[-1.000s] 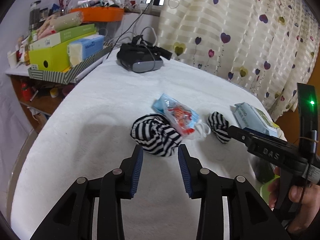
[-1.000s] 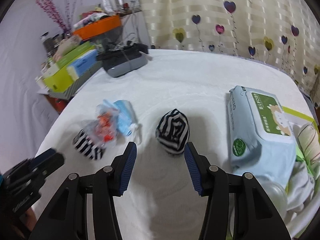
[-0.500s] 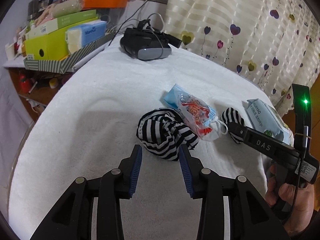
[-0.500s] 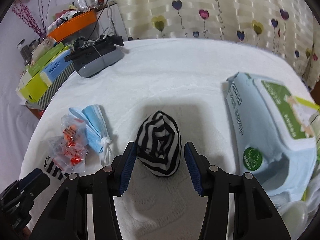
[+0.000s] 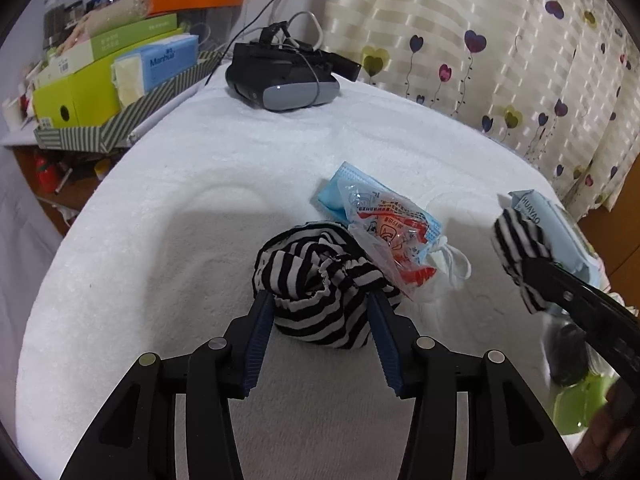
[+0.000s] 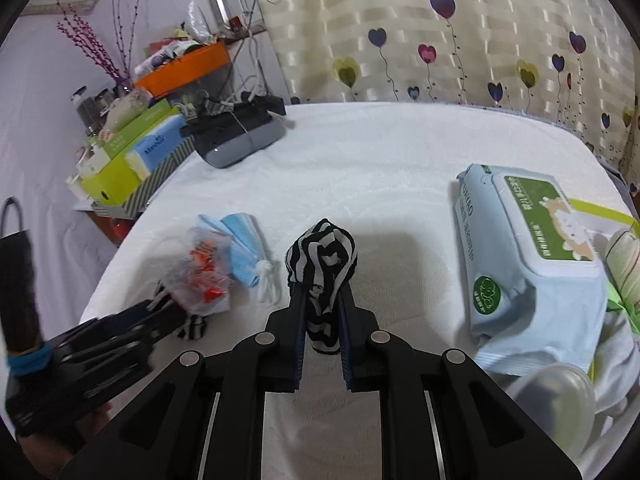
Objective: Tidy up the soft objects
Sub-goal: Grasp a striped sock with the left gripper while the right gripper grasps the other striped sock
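A large black-and-white striped cloth bundle lies on the white towel-covered table. My left gripper is open with its blue pads on either side of the bundle's near part. My right gripper is shut on a smaller striped rolled sock and holds it; the sock also shows in the left wrist view. A bag of blue face masks leans on the large bundle; it shows in the right wrist view too.
A wet-wipes pack lies at the right by a green bin with white items. A VR headset sits at the far edge. A striped tray of boxes stands at the left beyond the table.
My right gripper has closed on the small striped sock and raised it. My left gripper has moved forward so its pads now flank the large striped bundle.
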`<state>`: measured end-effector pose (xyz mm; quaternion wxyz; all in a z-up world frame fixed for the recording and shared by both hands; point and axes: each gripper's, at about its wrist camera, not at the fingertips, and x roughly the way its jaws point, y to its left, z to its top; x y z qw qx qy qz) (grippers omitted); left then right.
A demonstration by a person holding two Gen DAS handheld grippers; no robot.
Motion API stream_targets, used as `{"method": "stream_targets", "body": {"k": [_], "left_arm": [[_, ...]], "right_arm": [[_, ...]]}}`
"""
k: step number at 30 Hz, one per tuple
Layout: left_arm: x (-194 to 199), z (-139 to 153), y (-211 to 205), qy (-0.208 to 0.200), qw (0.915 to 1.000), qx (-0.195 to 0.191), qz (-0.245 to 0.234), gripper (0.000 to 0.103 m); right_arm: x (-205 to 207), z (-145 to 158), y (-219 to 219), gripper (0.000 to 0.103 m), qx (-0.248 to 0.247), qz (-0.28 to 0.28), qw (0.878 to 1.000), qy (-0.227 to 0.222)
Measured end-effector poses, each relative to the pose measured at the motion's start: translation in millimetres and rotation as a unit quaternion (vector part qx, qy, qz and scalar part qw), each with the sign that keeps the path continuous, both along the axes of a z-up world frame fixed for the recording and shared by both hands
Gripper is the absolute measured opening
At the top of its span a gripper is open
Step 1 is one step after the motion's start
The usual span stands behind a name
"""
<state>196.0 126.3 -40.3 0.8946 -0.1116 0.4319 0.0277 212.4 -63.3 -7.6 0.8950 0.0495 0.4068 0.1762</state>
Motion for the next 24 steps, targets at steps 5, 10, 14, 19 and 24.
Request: {"method": "stream_targets", "body": {"k": [5, 10, 14, 19, 24], "left_arm": [[6.2, -5.7, -5.9, 0.008, 0.9994, 0.034, 0.009, 0.037], [0.8, -1.4, -7.0, -0.001, 0.9993, 0.035, 0.009, 0.009], [-16.1, 6.9, -4.3, -0.017, 0.9995, 0.015, 0.021, 0.008], [-42.8, 17.9, -7.7, -0.035, 0.9989, 0.003, 0.031, 0.008], [-68.8, 37.1, -15.4, -0.062, 0.9974, 0.007, 0.036, 0.008]], "right_arm": [[-5.7, 3.3, -3.6, 0.015, 0.012, 0.007, 1.0, -0.002], [-11.7, 7.7, -11.6, 0.015, 0.021, 0.005, 1.0, -0.009], [-20.5, 14.2, -15.1, 0.015, 0.024, 0.009, 1.0, -0.018], [-33.6, 21.0, -20.8, 0.015, 0.032, 0.016, 0.999, -0.028], [-51.2, 29.5, -28.0, 0.015, 0.038, 0.024, 0.998, -0.039]]}}
